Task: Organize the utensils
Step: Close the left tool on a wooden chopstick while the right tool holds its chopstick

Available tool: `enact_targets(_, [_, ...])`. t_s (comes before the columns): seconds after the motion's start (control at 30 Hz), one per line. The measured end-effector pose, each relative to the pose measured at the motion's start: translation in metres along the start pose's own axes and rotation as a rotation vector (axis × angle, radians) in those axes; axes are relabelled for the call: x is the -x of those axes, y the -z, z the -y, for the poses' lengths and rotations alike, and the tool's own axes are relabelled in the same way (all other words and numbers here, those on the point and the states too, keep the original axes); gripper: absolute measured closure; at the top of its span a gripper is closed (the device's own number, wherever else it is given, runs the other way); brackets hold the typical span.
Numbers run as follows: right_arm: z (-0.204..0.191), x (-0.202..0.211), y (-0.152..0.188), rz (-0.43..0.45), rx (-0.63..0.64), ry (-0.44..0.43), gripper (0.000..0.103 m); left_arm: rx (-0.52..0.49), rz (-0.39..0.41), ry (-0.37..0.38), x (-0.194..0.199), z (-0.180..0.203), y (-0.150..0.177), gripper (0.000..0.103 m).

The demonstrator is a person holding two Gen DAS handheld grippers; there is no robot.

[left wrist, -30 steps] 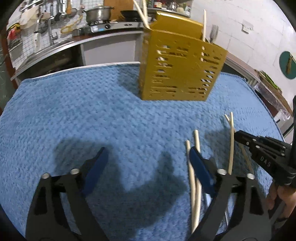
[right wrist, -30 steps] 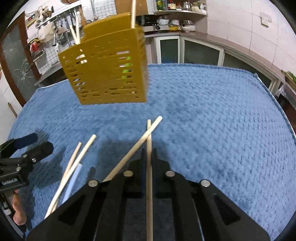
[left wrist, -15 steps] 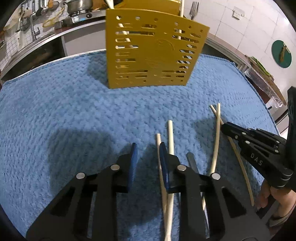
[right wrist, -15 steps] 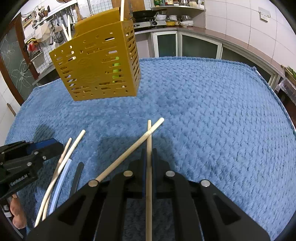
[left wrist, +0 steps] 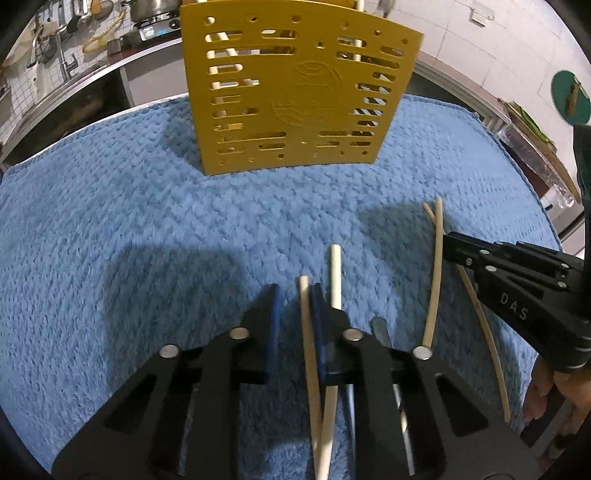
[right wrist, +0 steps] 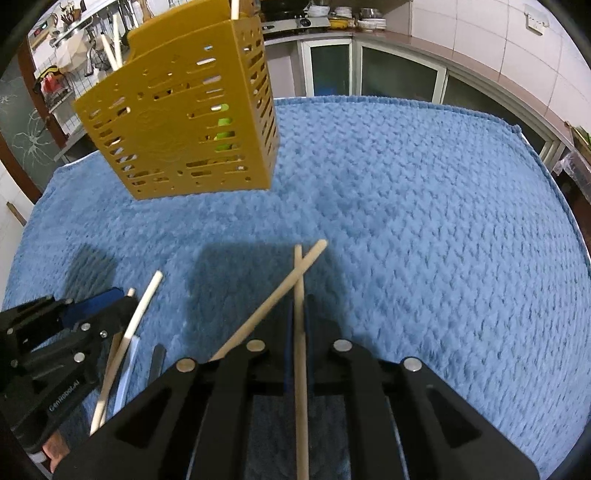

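A yellow slotted utensil holder (left wrist: 291, 88) stands on the blue towel (left wrist: 110, 229), with chopsticks inside; it also shows in the right wrist view (right wrist: 184, 122). My left gripper (left wrist: 293, 295) is nearly shut, its jaws around a pale chopstick (left wrist: 306, 325) lying on the towel; a second chopstick (left wrist: 335, 273) lies just right of the blue pad. My right gripper (right wrist: 299, 306) is shut on a wooden chopstick (right wrist: 300, 332), which crosses another chopstick (right wrist: 273, 299). The same pair shows in the left wrist view (left wrist: 436, 258).
A dark utensil handle (left wrist: 380, 328) lies beside the chopsticks, also in the right wrist view (right wrist: 157, 362). Kitchen counters with a stove and pot (left wrist: 147, 11) run behind the table. Cabinets (right wrist: 369, 74) stand at the far right edge.
My left gripper has moved forward toward the holder and closed from wide open to a narrow gap around a chopstick. The right gripper stays shut on its chopstick.
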State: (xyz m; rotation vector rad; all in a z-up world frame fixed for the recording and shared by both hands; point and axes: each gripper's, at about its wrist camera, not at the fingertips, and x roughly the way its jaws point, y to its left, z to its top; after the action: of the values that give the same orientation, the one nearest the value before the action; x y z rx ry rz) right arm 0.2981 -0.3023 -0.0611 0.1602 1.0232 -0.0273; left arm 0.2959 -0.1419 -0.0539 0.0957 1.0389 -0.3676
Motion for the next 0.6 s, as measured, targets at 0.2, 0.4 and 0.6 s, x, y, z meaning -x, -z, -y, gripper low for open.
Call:
enact_targets(0.2, [0.005,-0.001,-0.003,0.010,-0.020,-0.025,0.097,0.027,0.018,0.019,-0.001,-0.003,-0.001,0.099])
enact_targets(0.4, [0.010,0.012,0.011,0.072,-0.035,-0.024,0.097,0.079,0.055,0.029,0.007,-0.019,0.002,0.098])
enact_targets(0.6, [0.026,0.033,0.027,0.205,-0.075,-0.045,0.097,0.116,0.154,-0.011,0.026,-0.038,0.005,0.098])
